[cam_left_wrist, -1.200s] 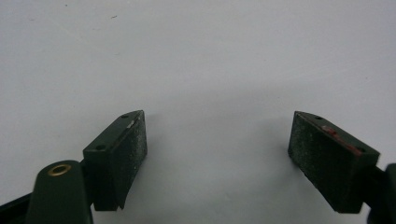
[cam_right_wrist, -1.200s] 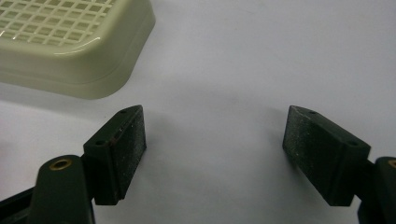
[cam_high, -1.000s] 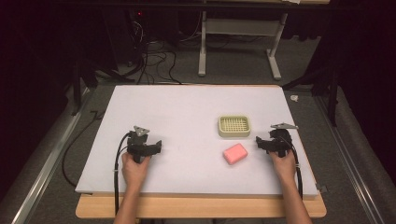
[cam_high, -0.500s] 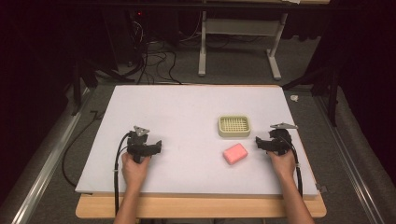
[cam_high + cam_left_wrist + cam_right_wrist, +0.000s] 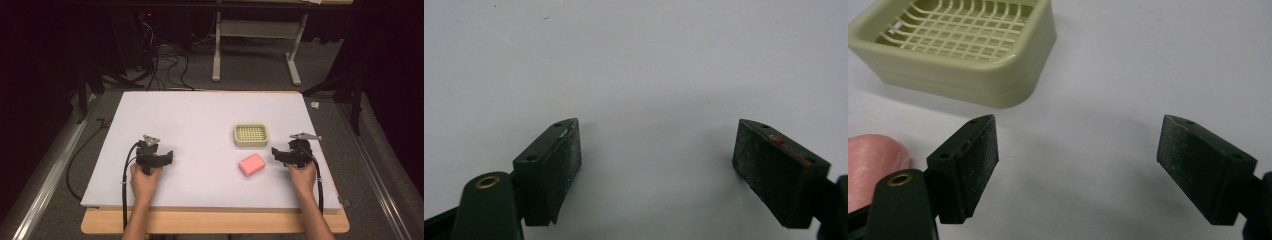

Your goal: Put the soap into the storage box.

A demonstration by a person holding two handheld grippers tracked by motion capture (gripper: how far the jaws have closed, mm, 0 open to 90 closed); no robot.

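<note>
A pink soap bar (image 5: 251, 164) lies on the white table top (image 5: 200, 125), just in front of a pale green slatted soap dish (image 5: 250, 135). My right gripper (image 5: 276, 153) rests to the right of the bar, jaws wide open and empty. In the right gripper view the soap dish (image 5: 963, 45) sits ahead to the left and the pink soap bar (image 5: 870, 165) peeks in at the left edge, outside the right gripper (image 5: 1075, 170). My left gripper (image 5: 169, 156) sits at the front left, open; the left gripper (image 5: 656, 170) frames bare white surface.
The white table top ends in a wooden front edge (image 5: 215, 222). Cables (image 5: 122, 180) trail from each gripper toward the person. Behind the table stand a metal desk frame (image 5: 255, 45) and floor cables (image 5: 160, 60).
</note>
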